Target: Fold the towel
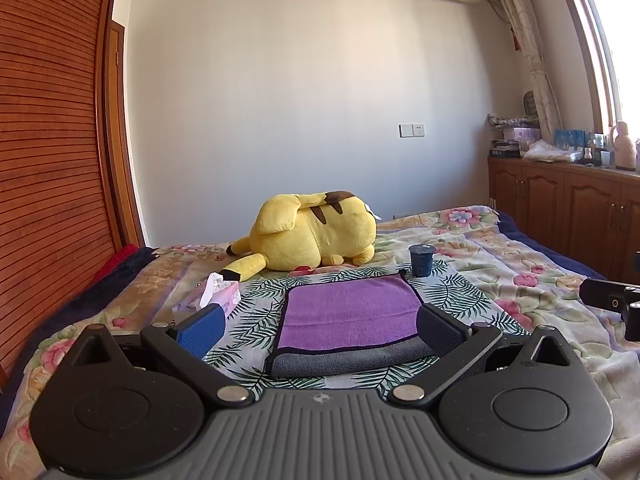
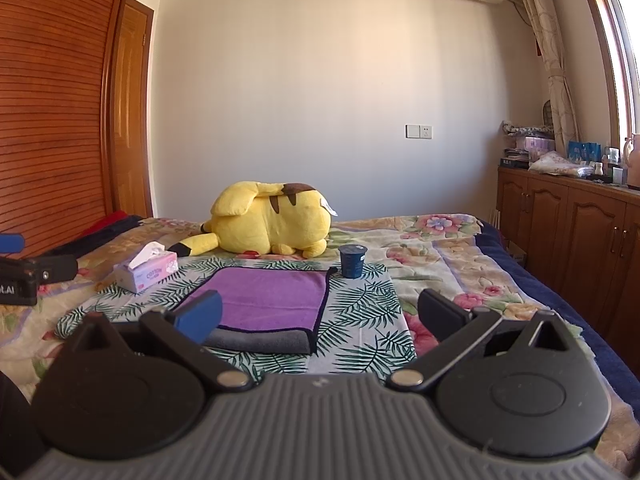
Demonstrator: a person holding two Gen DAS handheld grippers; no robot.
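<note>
Both claws wide, empty, hovering at the near edge of the towel (image 1: pixel 350 312).
Left gripper (image 1: pixel 320 326) and right gripper (image 2: pixel 320 316) hold nothing; towel lies part-folded on the leaf-print cloth (image 2: pixel 360 320), grey underside showing near. I'd pinch near corners together, lift low. Tissue box (image 2: pixel 146 270) left, cup (image 2: pixel 352 260) at far-right corner risks tipping, plush (image 2: pixel 272 226) beyond.

A bed (image 1: pixel 500 264) covered by a floral quilt (image 2: pixel 448 240) carries a palm-leaf print cloth (image 1: pixel 448 296) spread across its middle. On that cloth a purple towel (image 1: pixel 348 308) with a grey underside lies folded flat, a dark blue cup (image 1: pixel 421 260) upright just beyond its far right corner. A pink tissue box (image 2: pixel 146 271) sits near the towel's left side. A yellow plush toy (image 1: pixel 316 236) lies on the quilt behind them.
</note>
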